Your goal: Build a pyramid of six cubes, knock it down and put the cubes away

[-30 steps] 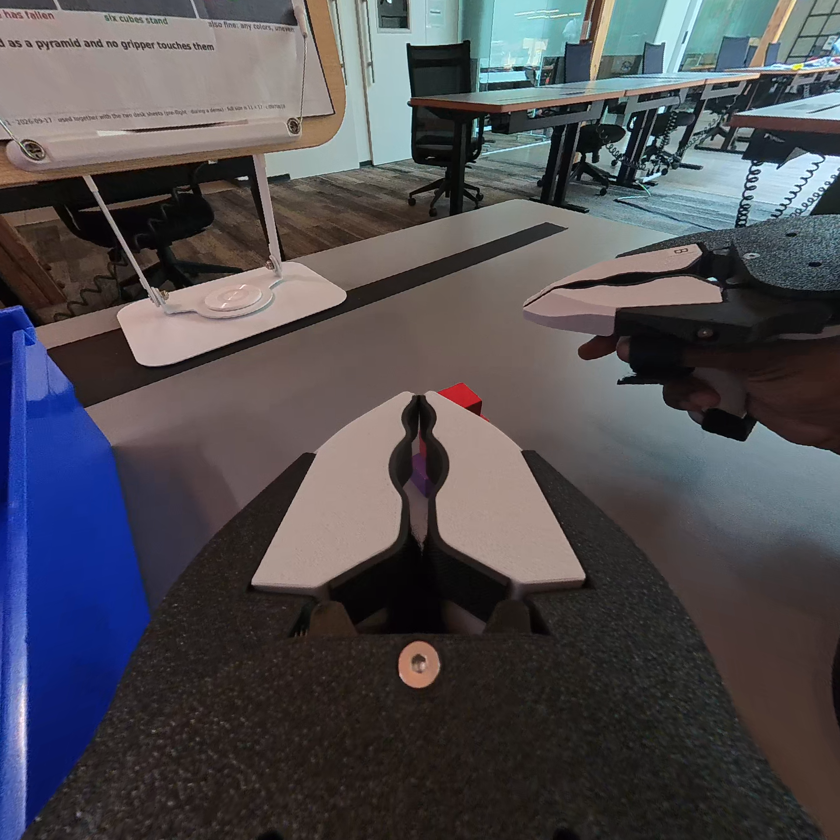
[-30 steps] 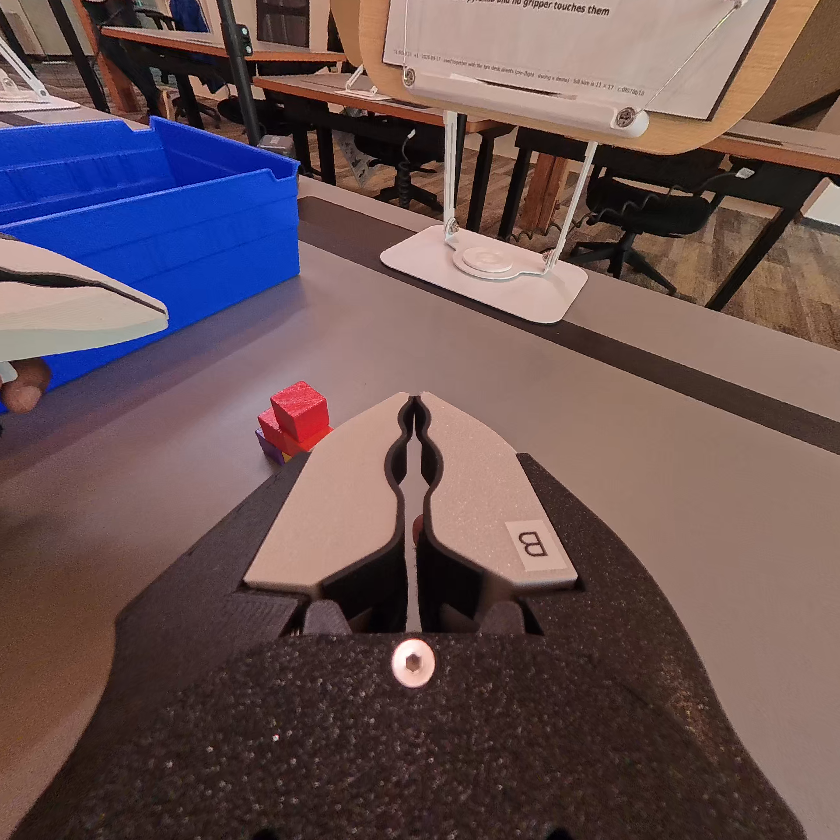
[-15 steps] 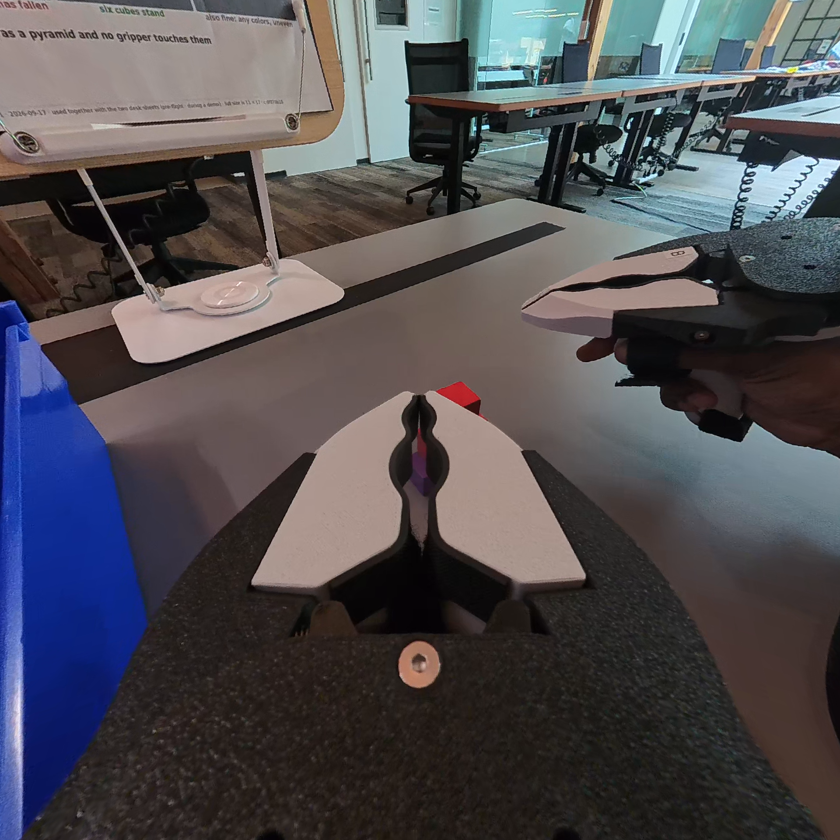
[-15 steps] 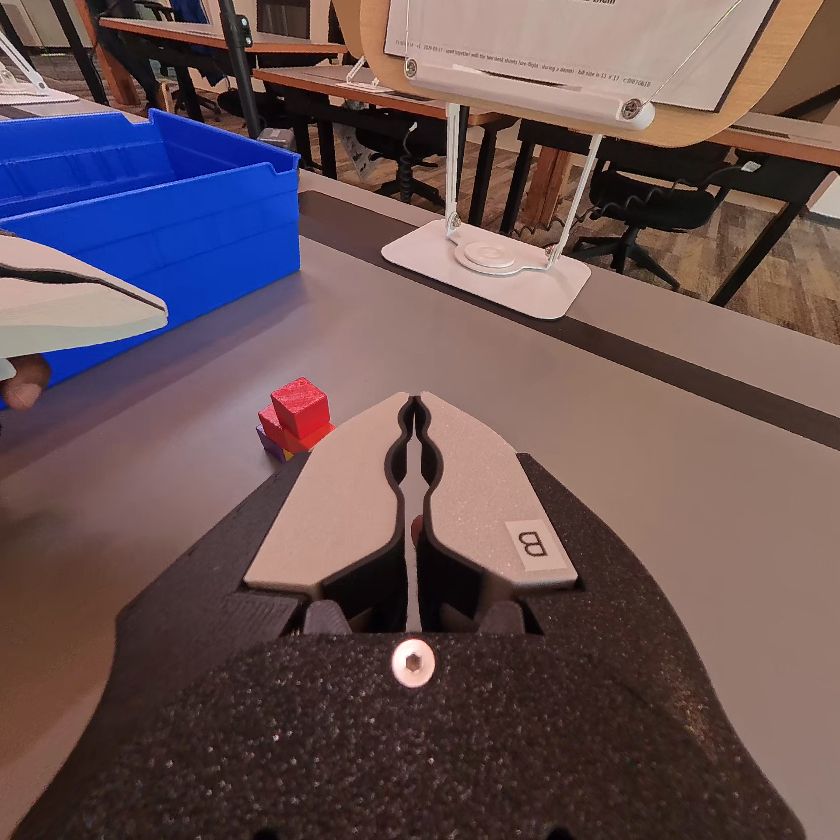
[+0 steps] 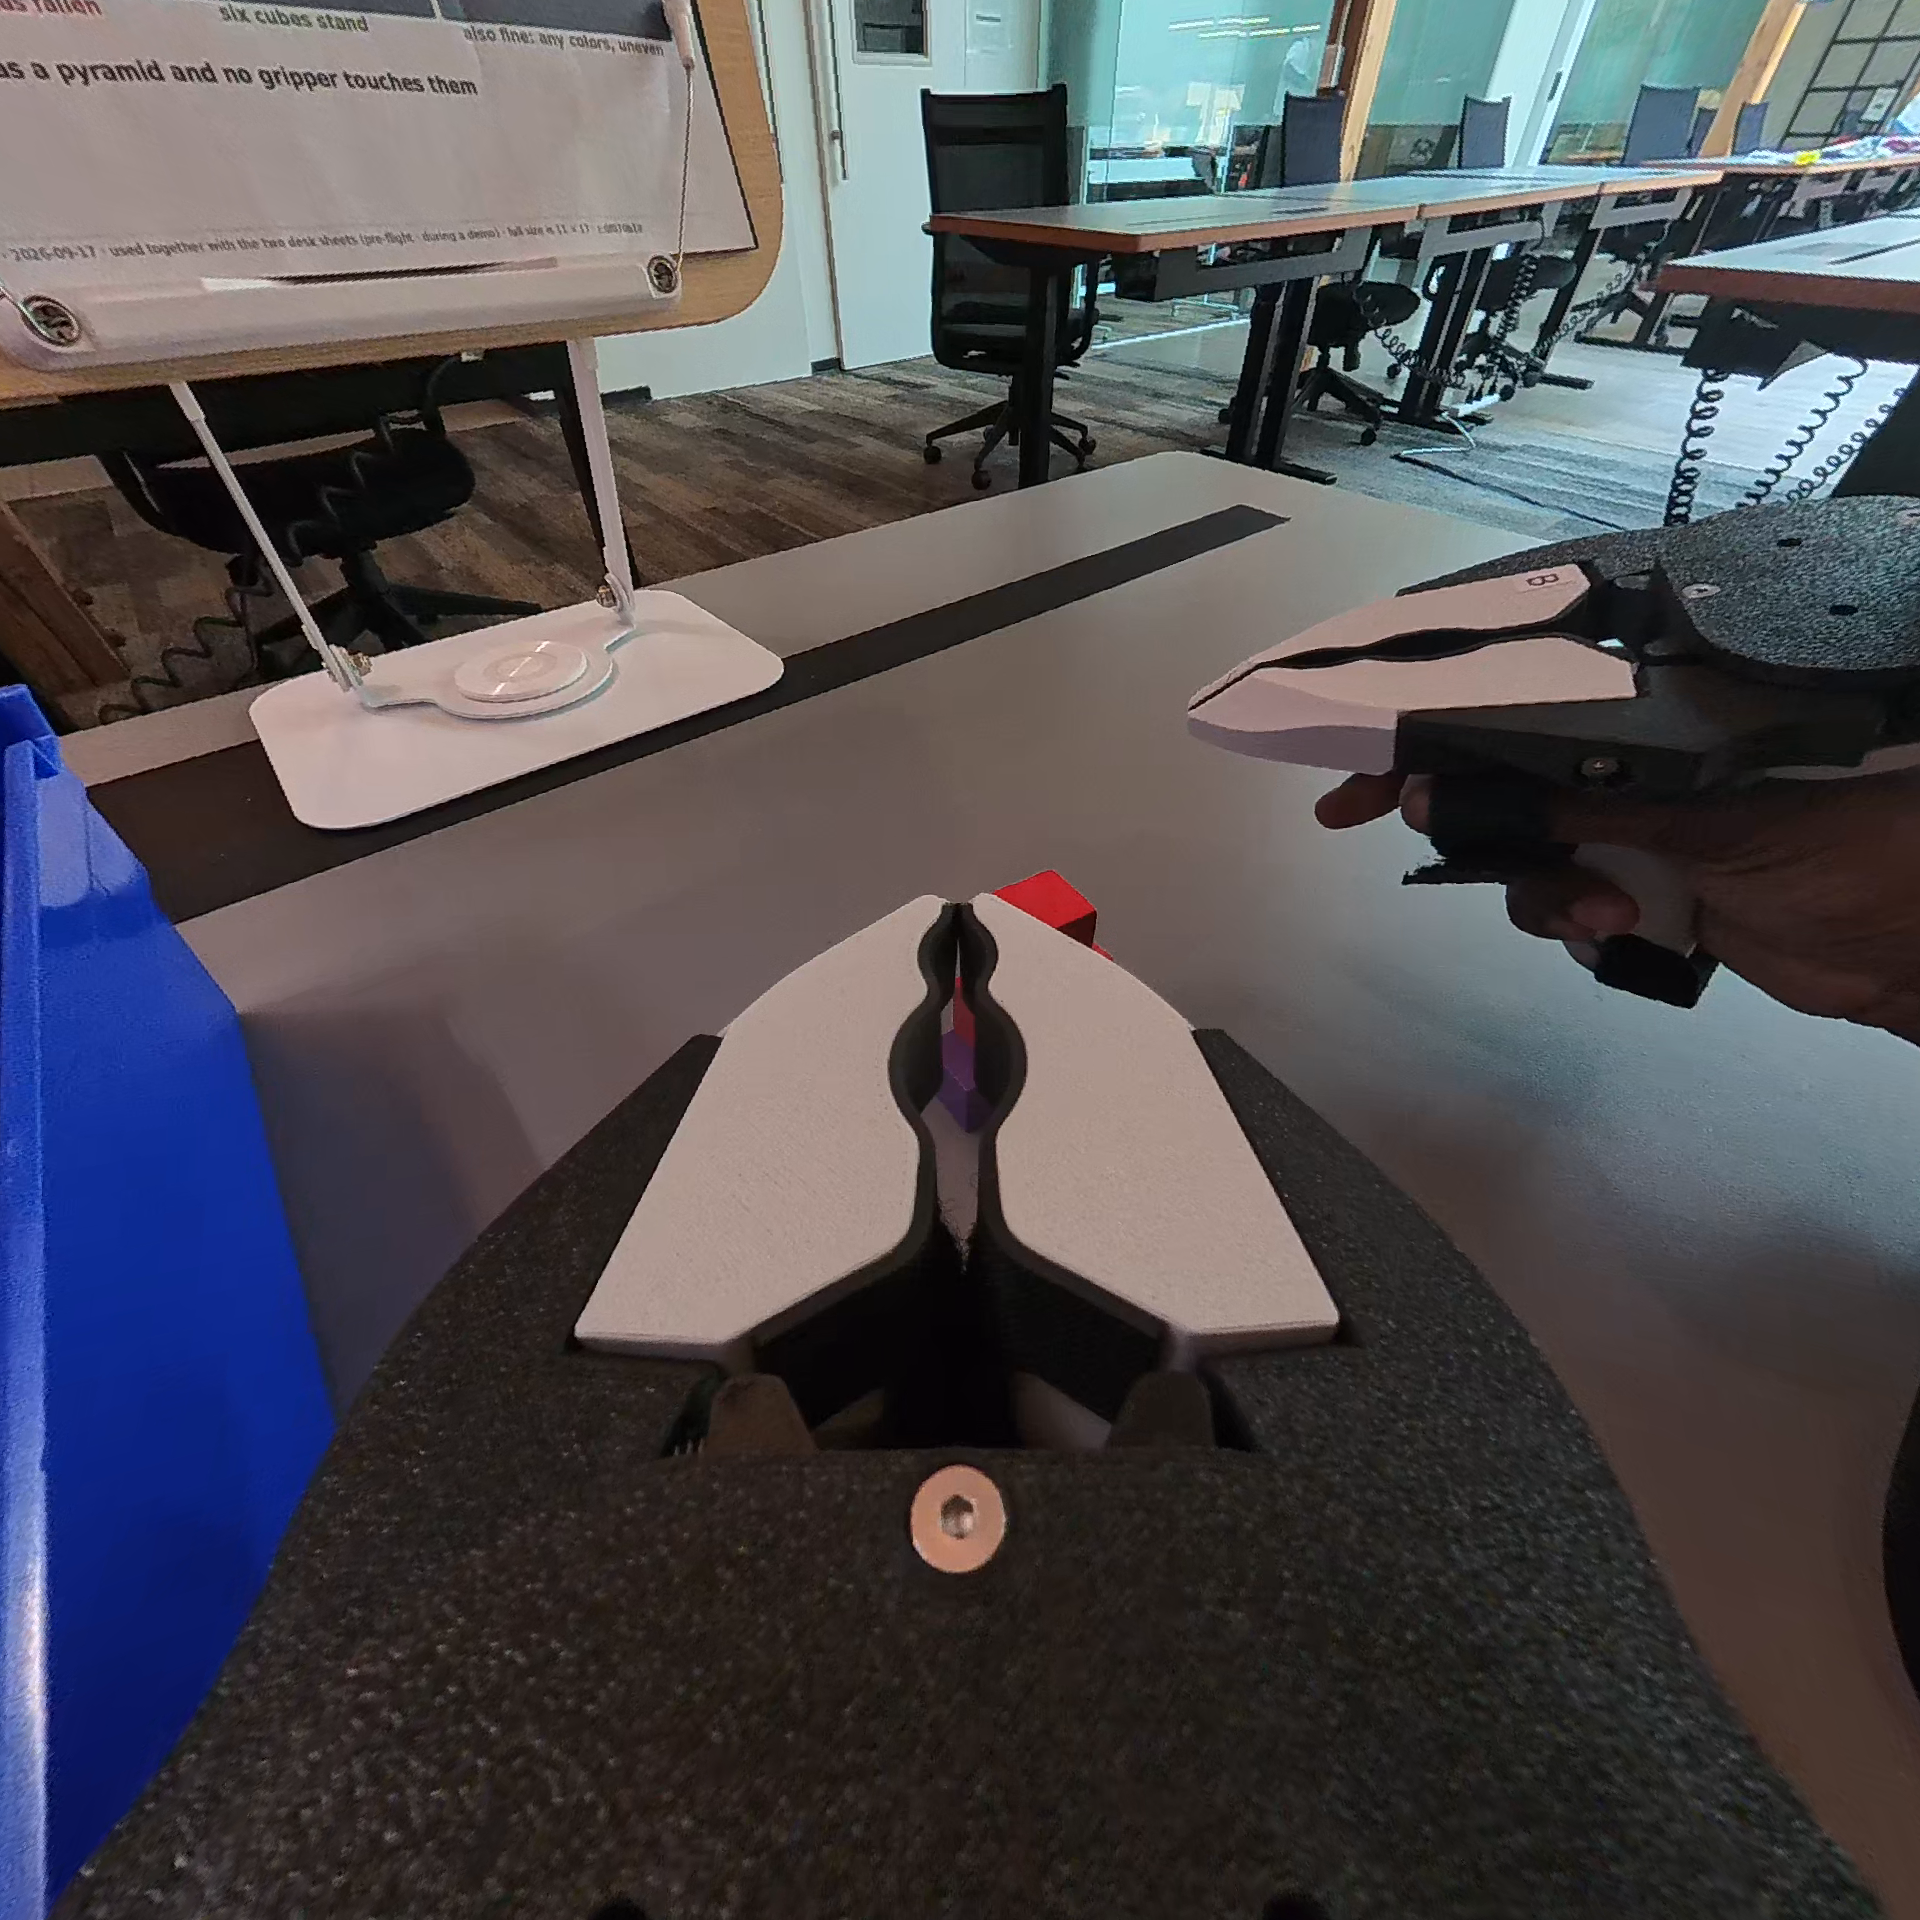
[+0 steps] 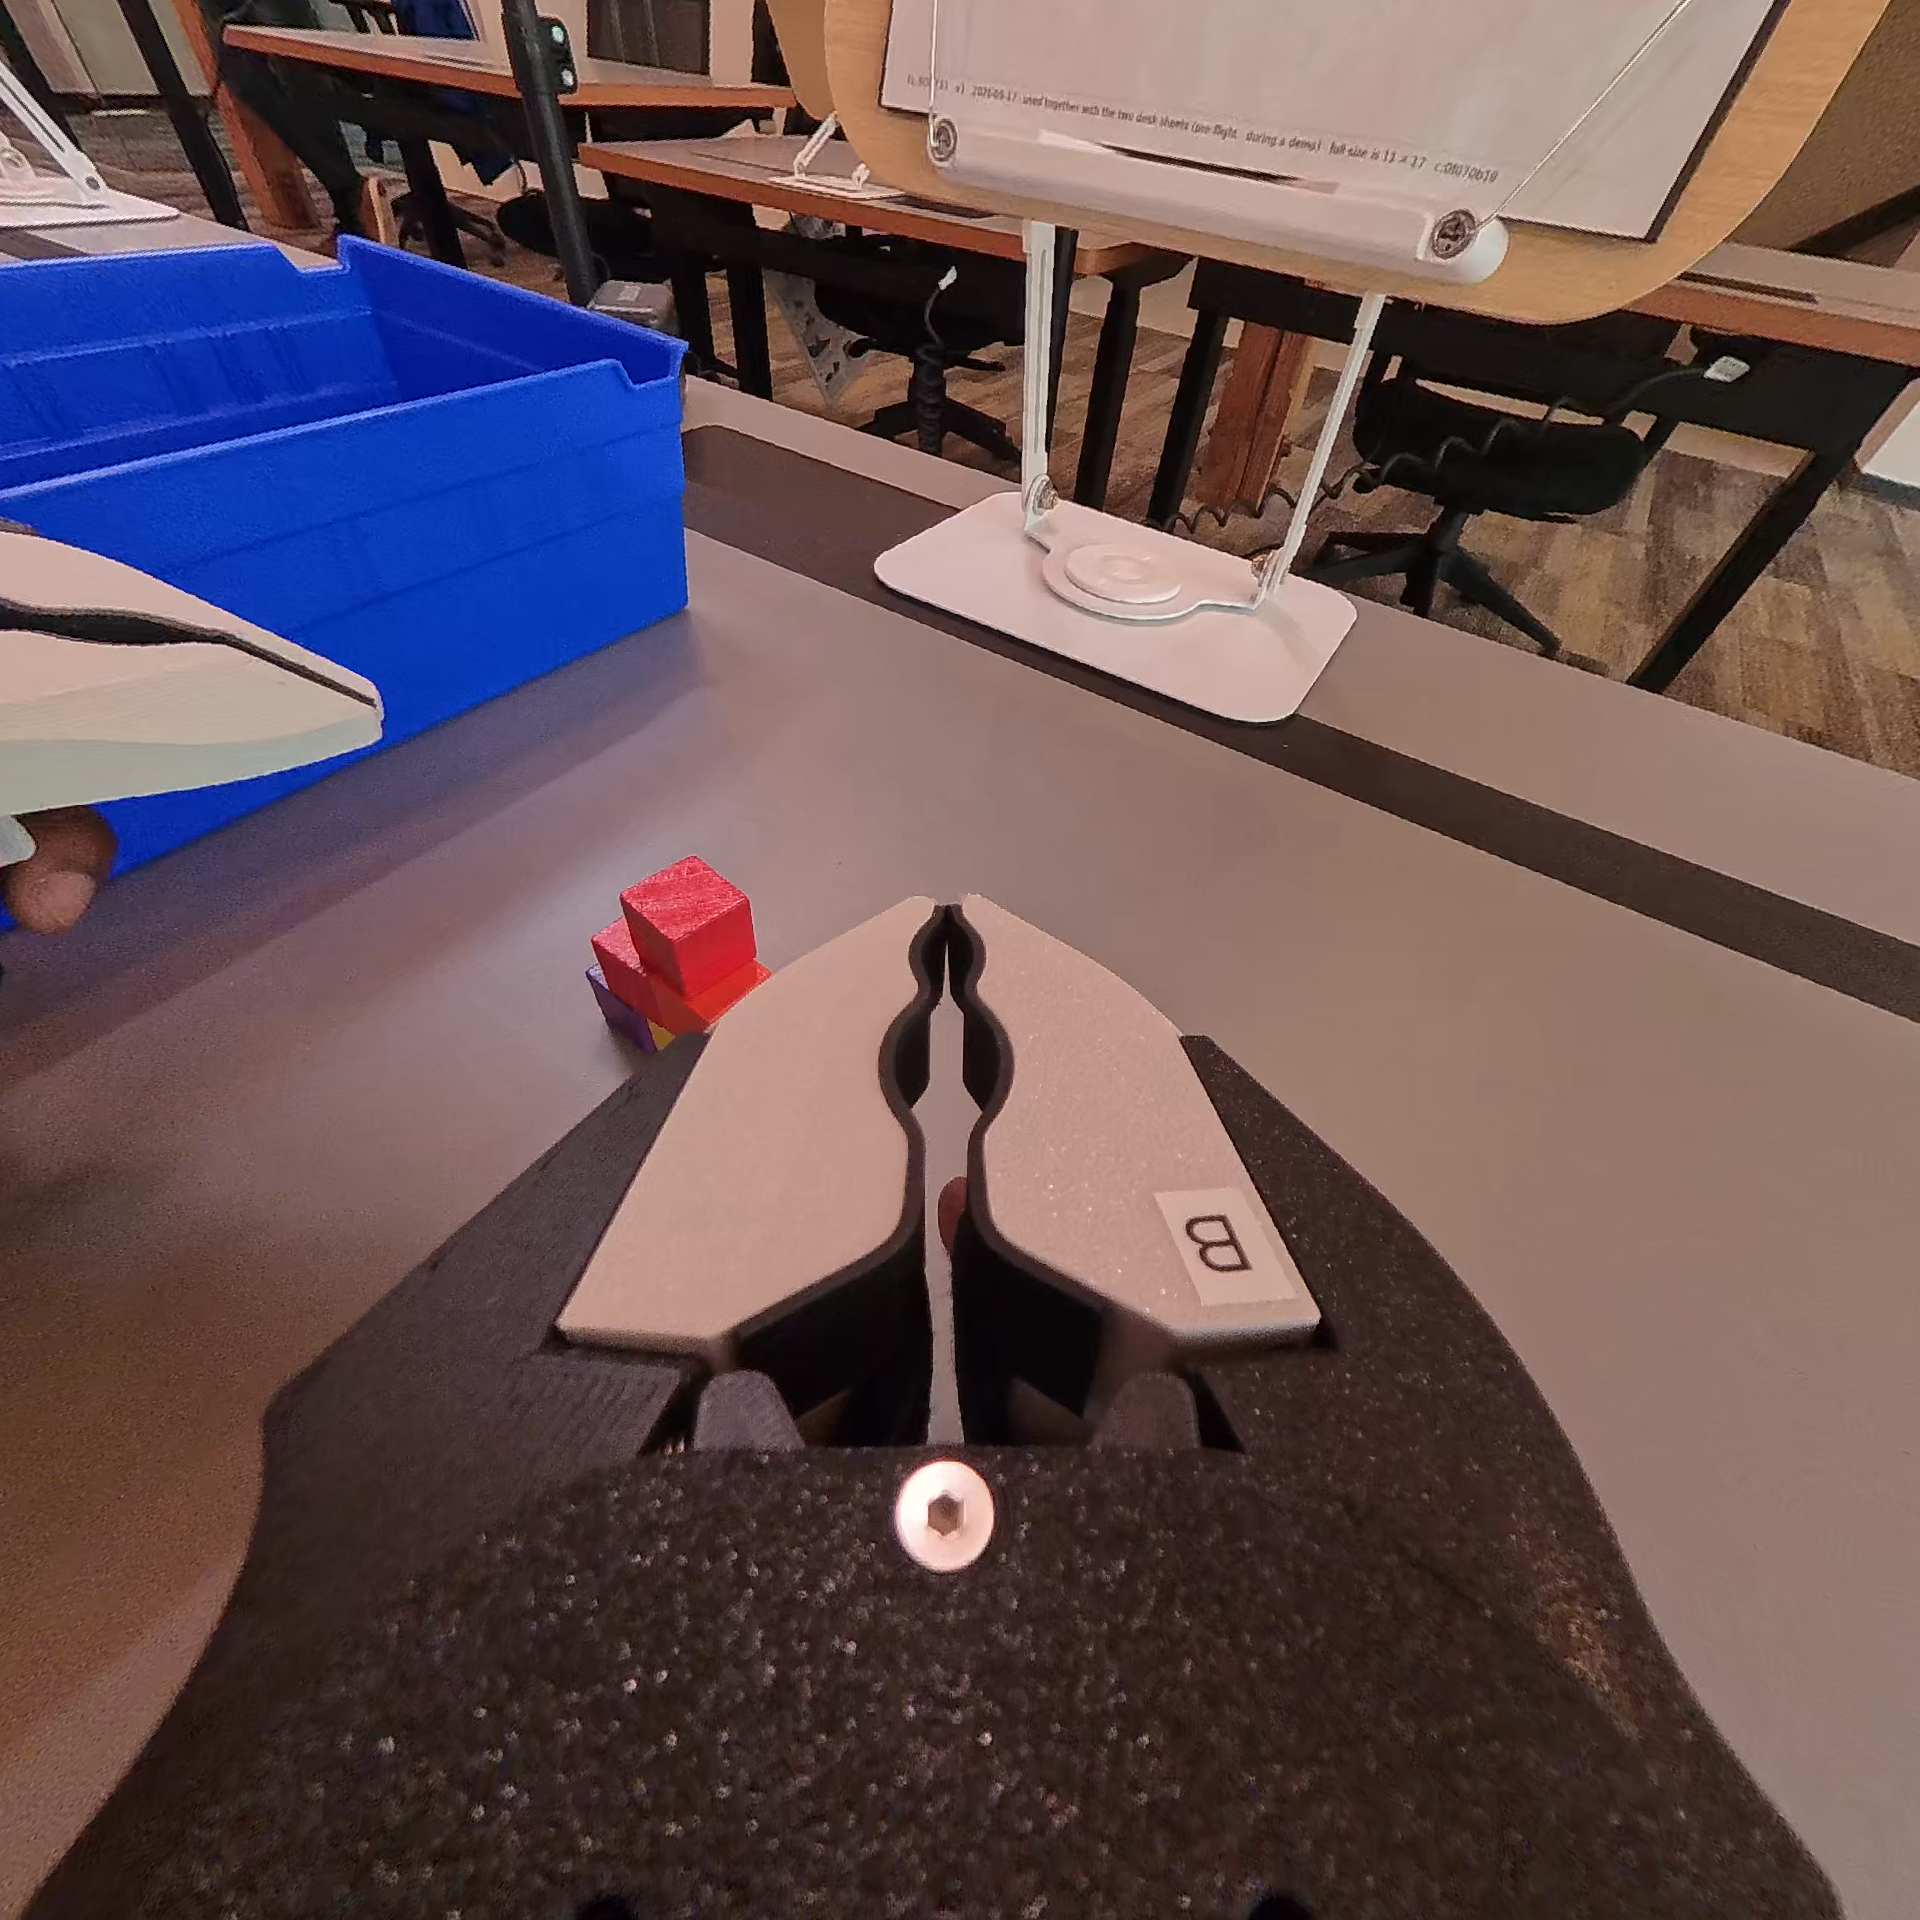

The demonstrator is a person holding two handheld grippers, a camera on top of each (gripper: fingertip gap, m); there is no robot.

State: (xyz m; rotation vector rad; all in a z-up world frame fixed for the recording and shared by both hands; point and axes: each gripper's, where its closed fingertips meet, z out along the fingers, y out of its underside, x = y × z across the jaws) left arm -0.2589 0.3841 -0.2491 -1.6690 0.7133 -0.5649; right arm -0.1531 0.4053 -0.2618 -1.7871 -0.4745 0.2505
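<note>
A small stack of cubes stands on the grey table (image 6: 1143, 935), with a red cube (image 6: 688, 923) on top, red and orange cubes under it and a purple cube (image 6: 615, 1010) at the bottom. Part of the stack is hidden behind my right gripper's fingers. My right gripper (image 6: 948, 912) is shut and empty, above and to the right of the stack. My left gripper (image 5: 962, 910) is shut and empty, above the stack; the red cube (image 5: 1049, 906) and a purple cube (image 5: 964, 1093) show past its fingers. Each gripper also shows in the other's view, the right (image 5: 1205, 707) and the left (image 6: 364, 717).
A blue bin (image 6: 416, 499) stands at the left; its wall (image 5: 104, 1143) is close beside my left gripper. A white stand's base (image 6: 1122, 613) holds a wooden board with a printed sheet at the table's back. A hand (image 5: 1766, 894) holds the right gripper. Desks and chairs stand behind. Some 11 cm of space lies between my two pairs of fingers. The red cube (image 6: 688, 923) sits 6 cm or so from the ends of my right fingers.
Both grippers stay shut. The views have shifted slightly, with the stack and the stand keeping nearly the same places. The cubes have not moved.
</note>
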